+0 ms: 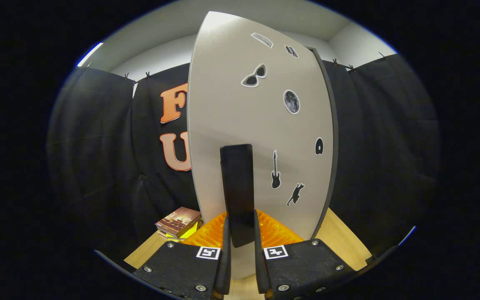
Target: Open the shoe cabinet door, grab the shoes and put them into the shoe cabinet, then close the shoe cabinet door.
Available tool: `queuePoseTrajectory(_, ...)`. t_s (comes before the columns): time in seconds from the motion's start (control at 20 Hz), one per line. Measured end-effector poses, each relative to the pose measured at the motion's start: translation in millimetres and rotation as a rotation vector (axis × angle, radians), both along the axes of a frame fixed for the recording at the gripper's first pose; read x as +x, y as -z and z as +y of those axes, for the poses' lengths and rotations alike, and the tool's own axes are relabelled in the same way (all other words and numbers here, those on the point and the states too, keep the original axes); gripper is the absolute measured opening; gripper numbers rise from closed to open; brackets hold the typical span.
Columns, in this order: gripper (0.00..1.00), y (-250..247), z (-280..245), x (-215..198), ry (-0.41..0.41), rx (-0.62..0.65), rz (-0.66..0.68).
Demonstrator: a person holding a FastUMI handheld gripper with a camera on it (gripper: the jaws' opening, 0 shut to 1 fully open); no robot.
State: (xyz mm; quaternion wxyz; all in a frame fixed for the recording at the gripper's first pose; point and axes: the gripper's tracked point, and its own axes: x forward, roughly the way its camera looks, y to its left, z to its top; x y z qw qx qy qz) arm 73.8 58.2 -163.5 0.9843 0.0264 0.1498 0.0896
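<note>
A white shoe cabinet door [240,116] with several black stickers stands upright right in front of me, a dark edge running down its right side. A black vertical handle [236,179] is mounted on its lower middle. My gripper [241,218] is shut on the handle's lower end, one finger pressed against each side. The shoes and the inside of the cabinet are hidden behind the door.
A small stack of books [178,223] lies on the wooden tabletop [340,237], left of the door. Black cloth hangs all around behind the door, close on both sides.
</note>
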Motion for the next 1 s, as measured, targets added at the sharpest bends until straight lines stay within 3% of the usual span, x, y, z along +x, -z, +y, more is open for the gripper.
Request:
queuePoseTrajectory(0.35,0.21,-3.3,-41.8,-22.3,0.076,-0.006,-0.003)
queuePoseTrajectory(0.75,0.13,-4.6,-109.7,-63.0,0.245,-0.034,-0.012)
queuePoseTrajectory(0.85,0.13,-1.5,-162.6,-69.6,0.375,-0.146,-0.025)
queuePoseTrajectory(0.9,0.12,-1.7,-180.9,-74.8,0.414,-0.150,-0.011)
queuePoseTrajectory(1.0,0.12,-15.7,-172.7,-86.9,0.413,-0.077,-0.021)
